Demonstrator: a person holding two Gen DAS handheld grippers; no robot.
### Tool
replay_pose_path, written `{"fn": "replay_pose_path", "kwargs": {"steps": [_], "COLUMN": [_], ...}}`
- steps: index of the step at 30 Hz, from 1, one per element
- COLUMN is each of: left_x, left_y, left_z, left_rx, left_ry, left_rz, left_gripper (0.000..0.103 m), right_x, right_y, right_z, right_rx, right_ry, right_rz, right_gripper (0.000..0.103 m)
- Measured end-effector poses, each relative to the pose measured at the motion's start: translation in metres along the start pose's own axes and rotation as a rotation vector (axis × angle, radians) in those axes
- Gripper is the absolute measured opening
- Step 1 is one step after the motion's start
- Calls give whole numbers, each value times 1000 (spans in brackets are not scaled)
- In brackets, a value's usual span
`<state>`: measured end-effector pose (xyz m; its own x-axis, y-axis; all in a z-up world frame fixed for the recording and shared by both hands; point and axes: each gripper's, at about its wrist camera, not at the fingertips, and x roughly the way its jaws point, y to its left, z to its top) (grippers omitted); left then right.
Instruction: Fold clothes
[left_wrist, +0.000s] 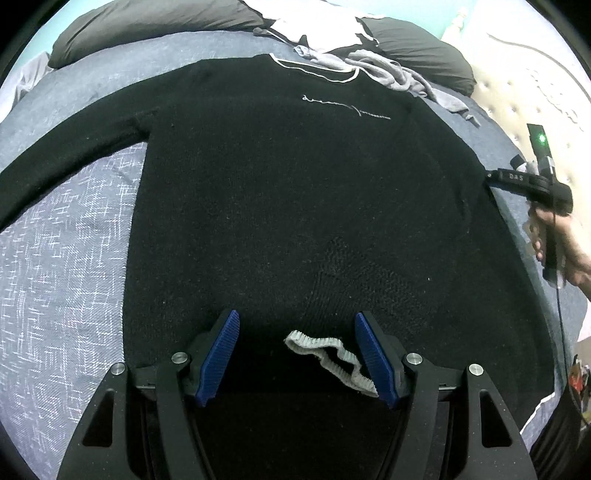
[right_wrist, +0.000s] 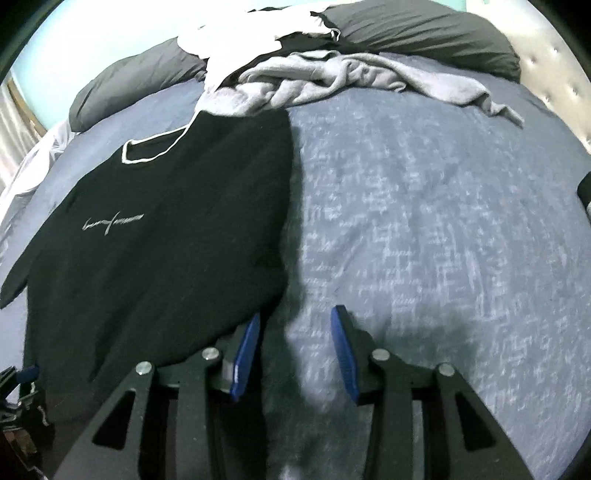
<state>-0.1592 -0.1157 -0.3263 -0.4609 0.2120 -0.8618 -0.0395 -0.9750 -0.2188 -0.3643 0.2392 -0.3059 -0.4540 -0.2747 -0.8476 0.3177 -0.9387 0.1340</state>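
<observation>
Two pairs of blue pads stood apart, neither clamped on anything. The left gripper (left_wrist: 297, 354) hung over the sweater (left_wrist: 295, 192) near its hem, and between its pads (left_wrist: 219, 354) lay the pale ribbed cuff (left_wrist: 328, 356) of a sleeve that seemed folded in across the body — loose, not pinched. The right gripper (right_wrist: 295, 350) hung at the sweater's right edge, one pad (right_wrist: 246, 350) over the black knit, the other over bare bedspread (right_wrist: 443, 221); nothing was caught between them.

The sweater lay flat and face up in the middle of the bed, collar (left_wrist: 314, 70) toward the pillows (left_wrist: 155, 29), its other sleeve (left_wrist: 74, 155) stretched out toward the bed's left edge. A heap of grey and white clothes (right_wrist: 332, 77) sat past the collar.

To do this step well, each gripper probably needed to bite the whole thickness of the knit — not just the top layer — and both needed to lift evenly so the fold line ran straight.
</observation>
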Motion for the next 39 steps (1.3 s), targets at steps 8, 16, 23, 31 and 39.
{"fn": "replay_pose_path", "kwargs": {"steps": [8,16,23,31,39], "left_x": [0,1,1,6,7], "left_y": [-1,-1,-1,0,0], "left_z": [0,-1,0,0,-2], "left_rx": [1,-3,-2,2,8], "left_ry": [2,4,4,12,11], "left_rz": [-2,-6,-3,-4,2], "left_gripper": [69,69,69,69,69], "right_x": [0,-11,10,12,11], "right_y": [6,13,14,-2,-7], "right_z": [11,-2,9,13,11], "right_rx": [-2,-56,-43,-17,-37], "right_ry": [-36,-22,-25,-47,-54], "right_rz": [70,82,21,-99,-98], "right_gripper": [40,40,40,36,25]}}
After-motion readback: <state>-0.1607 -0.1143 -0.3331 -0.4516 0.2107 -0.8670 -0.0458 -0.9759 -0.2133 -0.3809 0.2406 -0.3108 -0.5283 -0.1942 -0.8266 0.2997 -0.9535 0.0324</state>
